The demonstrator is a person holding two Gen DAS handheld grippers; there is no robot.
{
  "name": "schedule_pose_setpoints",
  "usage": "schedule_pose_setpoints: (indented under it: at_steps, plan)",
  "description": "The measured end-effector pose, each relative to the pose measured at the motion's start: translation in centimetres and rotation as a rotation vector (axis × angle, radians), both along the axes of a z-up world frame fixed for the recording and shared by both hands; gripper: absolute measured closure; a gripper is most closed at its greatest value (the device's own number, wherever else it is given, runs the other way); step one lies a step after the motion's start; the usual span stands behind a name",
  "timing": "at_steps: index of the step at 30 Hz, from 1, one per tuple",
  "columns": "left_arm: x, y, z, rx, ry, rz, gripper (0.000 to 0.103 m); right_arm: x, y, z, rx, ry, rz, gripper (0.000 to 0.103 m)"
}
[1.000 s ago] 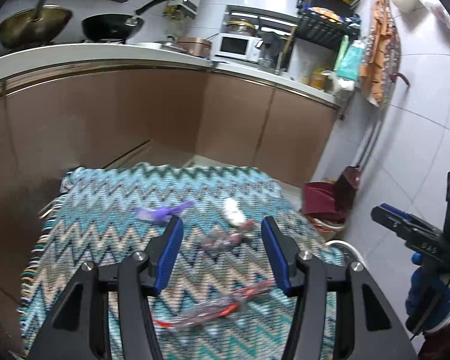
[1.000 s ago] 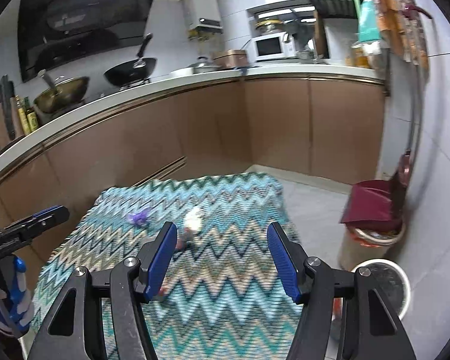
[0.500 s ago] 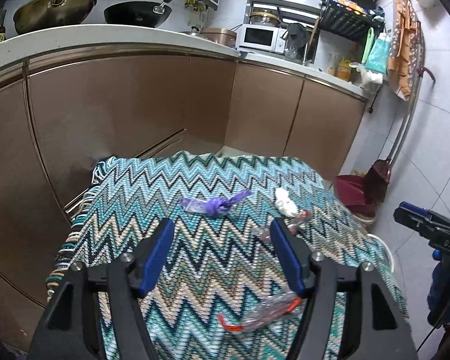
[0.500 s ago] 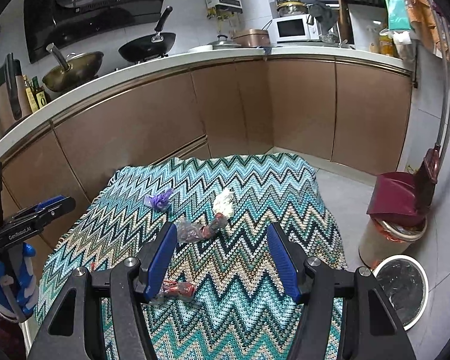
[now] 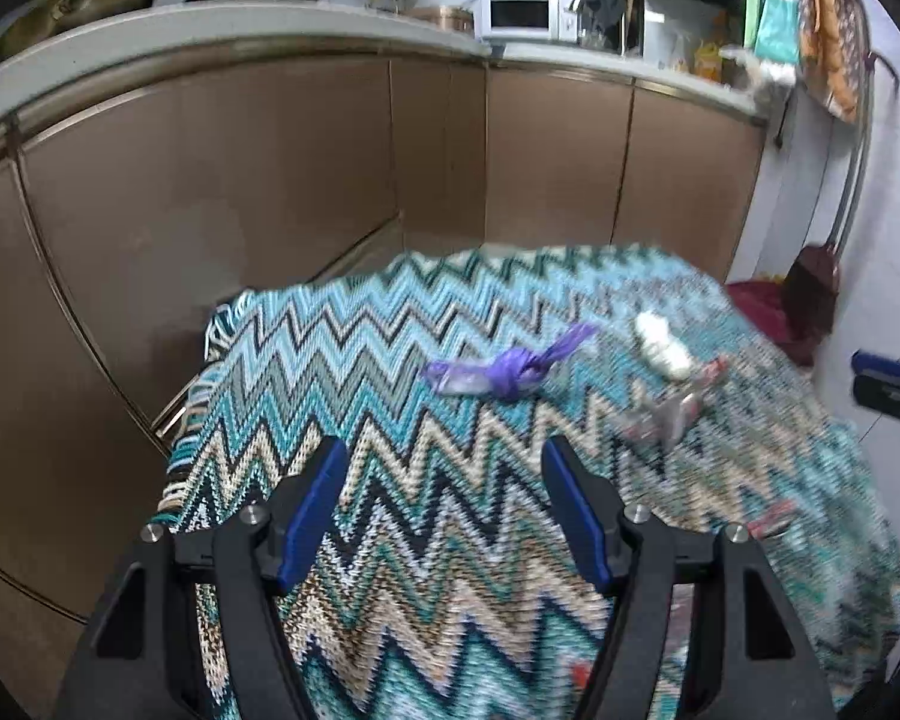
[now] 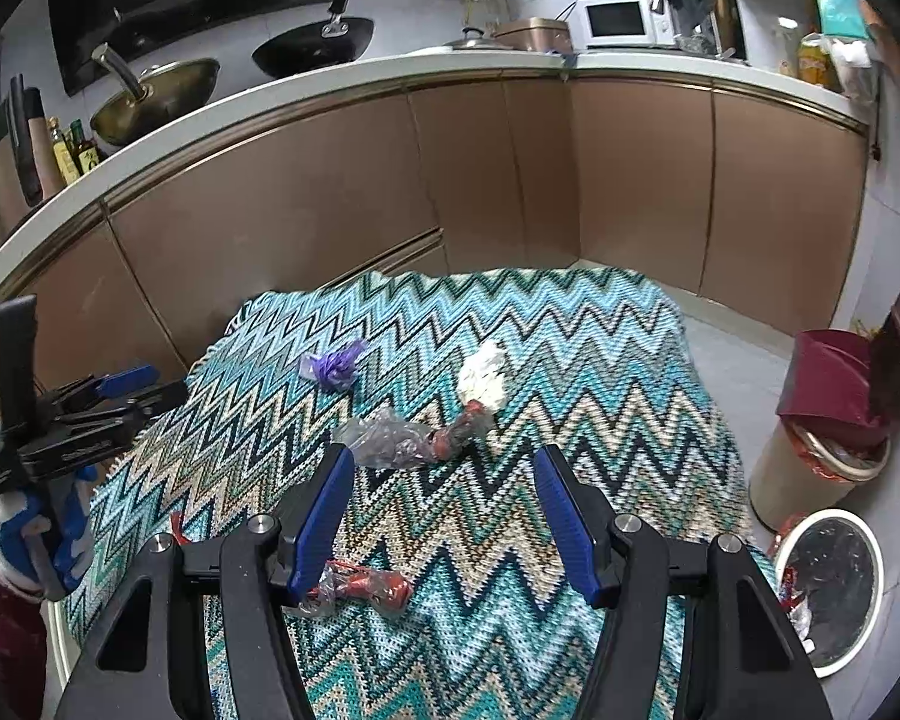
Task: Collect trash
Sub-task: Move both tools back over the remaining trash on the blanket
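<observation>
— Surface and room?
— Zigzag cloth (image 6: pixel 600 360) is spread before brown cabinets (image 6: pixel 306 204).
— Trash?
— Purple wrapper (image 5: pixel 498 369), white wad (image 6: pixel 483 375), clear bags (image 6: pixel 390 441) are scattered there. Left gripper (image 5: pixel 444 516) and right gripper (image 6: pixel 438 516) are held agape, empty.

- Your left wrist view looks forward and down between its open jaws across the cloth (image 5: pixel 390 360) toward the cabinets (image 5: pixel 210 180), close above the near edge; it is blurred.
- Your right wrist view faces the same way from a little higher, with bins (image 6: pixel 810 450) right of the jaws.
- Both share the cloth, cabinets, counter (image 6: pixel 330 90) and purple scrap (image 5: pixel 504 369).
</observation>
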State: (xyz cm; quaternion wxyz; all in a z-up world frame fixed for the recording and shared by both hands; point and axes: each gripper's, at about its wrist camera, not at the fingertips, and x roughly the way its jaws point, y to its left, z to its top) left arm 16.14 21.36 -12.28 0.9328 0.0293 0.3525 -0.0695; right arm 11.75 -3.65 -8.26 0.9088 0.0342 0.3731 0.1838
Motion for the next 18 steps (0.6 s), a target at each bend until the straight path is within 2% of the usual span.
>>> schedule_pose_setpoints:
  at_steps: [6, 12, 18]
  plan:
    - [2.8, -0.9, -2.7, 0.04, 0.065, -0.062, 0.038, 1.8, 0.7, -2.5, 0.013, 0.056, 0.046, 0.043]
    - [6.2, -3.6, -2.9, 0.041, 0.086, -0.13, 0.038, 4.2, 0.6, -4.9, 0.028, 0.103, 0.063, 0.043]
    - [10.7, -5.7, -3.3, 0.046, 0.116, -0.173, 0.038, 6.8, 0.1, -6.1, 0.063, 0.132, 0.075, 0.043]
